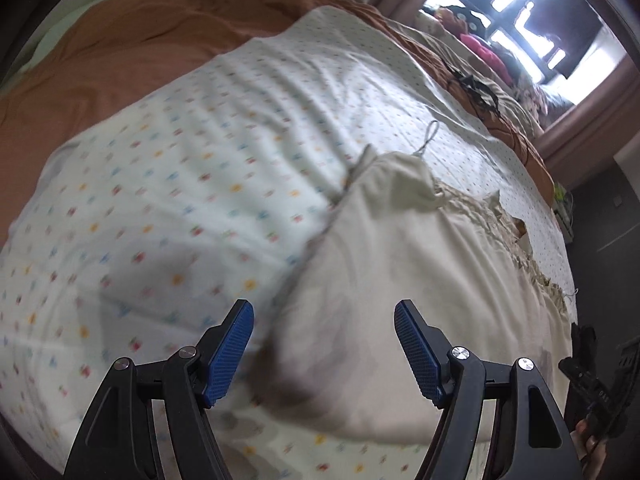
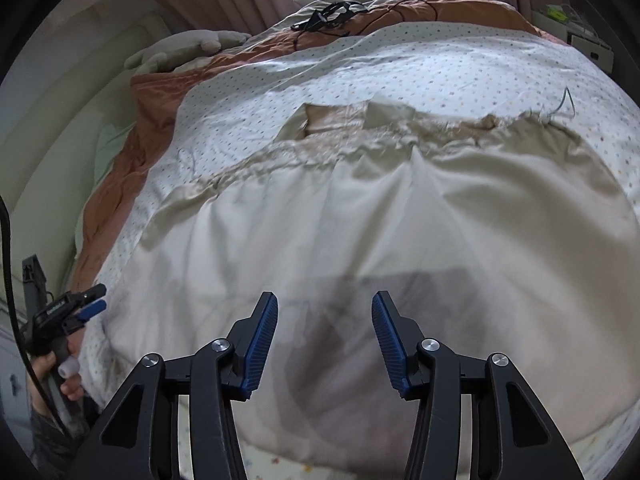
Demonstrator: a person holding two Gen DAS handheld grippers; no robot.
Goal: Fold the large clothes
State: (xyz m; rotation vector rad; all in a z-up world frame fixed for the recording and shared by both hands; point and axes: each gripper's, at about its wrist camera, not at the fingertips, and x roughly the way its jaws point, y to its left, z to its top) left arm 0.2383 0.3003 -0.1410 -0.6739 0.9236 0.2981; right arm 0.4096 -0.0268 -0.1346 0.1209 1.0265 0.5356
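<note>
A large cream garment [image 2: 360,216] with a gathered bodice and thin straps lies spread flat on a white dotted sheet [image 2: 440,68] on the bed. In the left wrist view the garment [image 1: 400,264] fills the lower right. My left gripper [image 1: 324,344] is open and empty, hovering above the garment's left edge. My right gripper [image 2: 325,340] is open and empty, above the garment's lower middle. The left gripper also shows at the far left of the right wrist view [image 2: 86,306], beside the bed.
An orange-brown blanket [image 1: 140,40] lies under the dotted sheet. A black cable tangle [image 2: 332,14] sits at the far end of the bed. Pink toys [image 1: 486,54] and a window are beyond. A grey pillow [image 2: 180,48] lies at the far left.
</note>
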